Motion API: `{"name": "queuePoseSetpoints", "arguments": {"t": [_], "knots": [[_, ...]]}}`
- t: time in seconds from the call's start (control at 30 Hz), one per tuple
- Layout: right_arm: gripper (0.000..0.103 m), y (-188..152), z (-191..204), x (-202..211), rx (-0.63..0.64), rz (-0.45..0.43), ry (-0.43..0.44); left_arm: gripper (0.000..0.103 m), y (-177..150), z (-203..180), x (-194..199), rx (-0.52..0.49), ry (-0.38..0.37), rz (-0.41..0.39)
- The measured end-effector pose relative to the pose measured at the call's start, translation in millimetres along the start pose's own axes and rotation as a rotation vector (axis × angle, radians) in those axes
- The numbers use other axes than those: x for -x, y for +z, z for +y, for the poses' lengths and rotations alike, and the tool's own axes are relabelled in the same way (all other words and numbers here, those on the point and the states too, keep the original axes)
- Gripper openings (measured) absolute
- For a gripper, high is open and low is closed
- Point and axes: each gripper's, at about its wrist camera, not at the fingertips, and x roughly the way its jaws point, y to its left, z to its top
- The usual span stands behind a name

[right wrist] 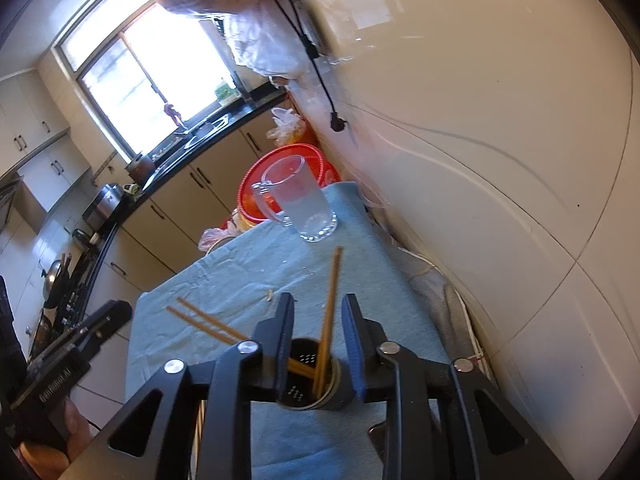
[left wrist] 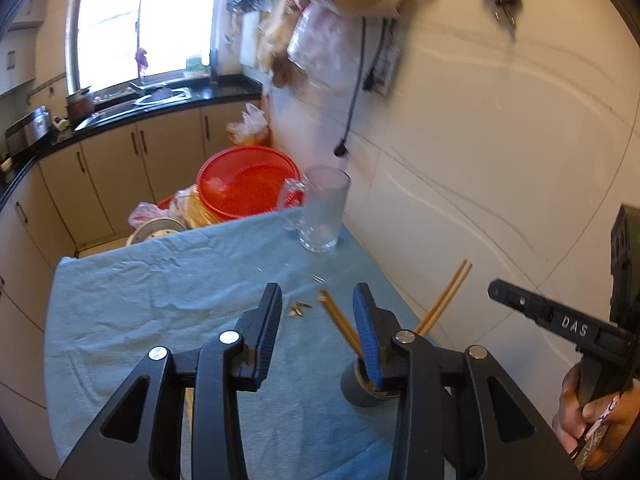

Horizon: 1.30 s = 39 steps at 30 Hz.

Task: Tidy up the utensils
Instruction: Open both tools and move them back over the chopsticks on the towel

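Daylight floods a bright window (left wrist: 140, 28) above a black countertop (left wrist: 120, 114) that runs along beige cabinets (left wrist: 168, 148) with dark handles. A sink (left wrist: 160, 98) sits beneath the window, beside a brown pot (left wrist: 80, 106) and a steel appliance (left wrist: 28, 130). Glossy cream wall tiles (left wrist: 500, 140) fill the right side, where a black cord (left wrist: 354, 92) hangs down. Plastic bags (left wrist: 320, 40) hang from the wall near the top. A wrinkled blue cloth (left wrist: 168, 292) covers the table. Beyond its far edge stand stacked red basins (left wrist: 248, 188). In the right wrist view, upper cabinets (right wrist: 36, 132) line the left wall.
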Motion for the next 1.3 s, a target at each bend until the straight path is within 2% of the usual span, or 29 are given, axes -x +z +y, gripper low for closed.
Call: {"name": "queuePoseSetpoints", "arguments": {"t": [0.2, 0.4, 0.7, 0.83, 0.93, 1.1, 1.3], "knots": [[0.038, -9.8, 27.6, 6.5, 0.037, 0.011, 0.043, 0.039, -8.5, 43.0, 31.2, 0.085, 0.052, -0.026], [0.038, -30.9, 70.3, 1.9, 0.113, 0.056, 0.122, 0.039, -37.5, 100.6, 50.3, 0.189, 0.132, -0.004], [0.038, -89.8, 123.9, -38.3, 0.244, 0.239, 0.173, 0.039, -104.4, 176.8, 59.7, 0.321, 0.203, 0.110], [0.038, -114.1, 126.0, -60.5, 0.280, 0.303, 0.135, 0.039, -141.2, 203.1, 56.9, 0.367, 0.218, 0.178], [0.038, -133.7, 122.5, -75.2, 0.303, 0.350, 0.097, 0.039, -164.8, 213.3, 48.9, 0.391, 0.223, 0.229], [0.038, -158.4, 122.0, -90.6, 0.331, 0.420, 0.065, 0.039, -205.1, 216.0, 24.0, 0.394, 0.177, 0.341], [0.038, -164.5, 124.2, -88.2, 0.372, 0.415, 0.045, 0.039, -214.8, 209.5, -5.7, 0.353, 0.148, 0.399]]}}
